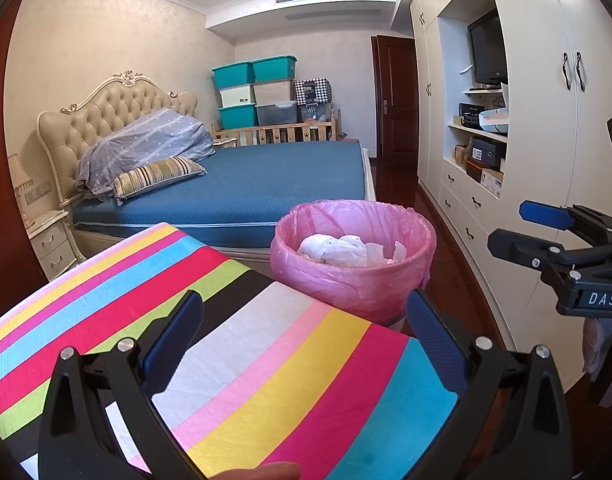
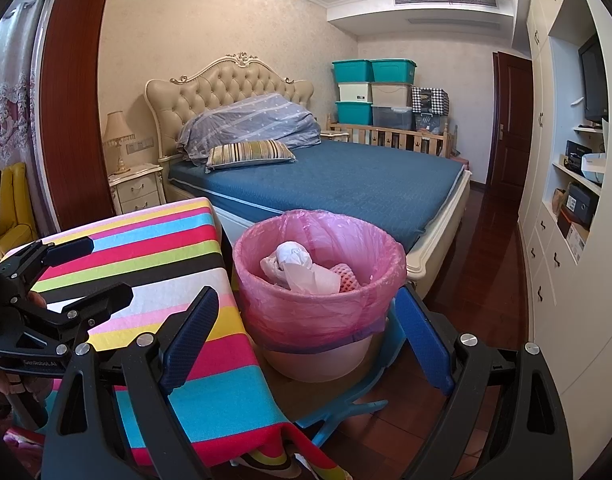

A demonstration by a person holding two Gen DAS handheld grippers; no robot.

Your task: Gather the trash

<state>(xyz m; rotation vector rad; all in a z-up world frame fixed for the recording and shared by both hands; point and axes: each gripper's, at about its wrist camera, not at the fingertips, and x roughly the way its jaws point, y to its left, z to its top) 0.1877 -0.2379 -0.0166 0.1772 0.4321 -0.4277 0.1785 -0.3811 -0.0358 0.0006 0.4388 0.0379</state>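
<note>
Trash [image 2: 302, 268]: crumpled white paper and a pink netted piece lie inside the pink-lined bin [image 2: 369, 304], which stands on the floor just beside the striped table [image 2: 154, 256], between table and bed [image 2: 345, 184]. Left claw [image 1: 304, 344] hangs over the table top, jaws apart, nothing between them. Right claw [image 2: 309, 332] faces the bin, jaws apart, empty. No loose trash visible on the table. Step, judged: collecting looks about finished, or a search for more. Next move calls for scanning around the bin before any grasp.
</note>
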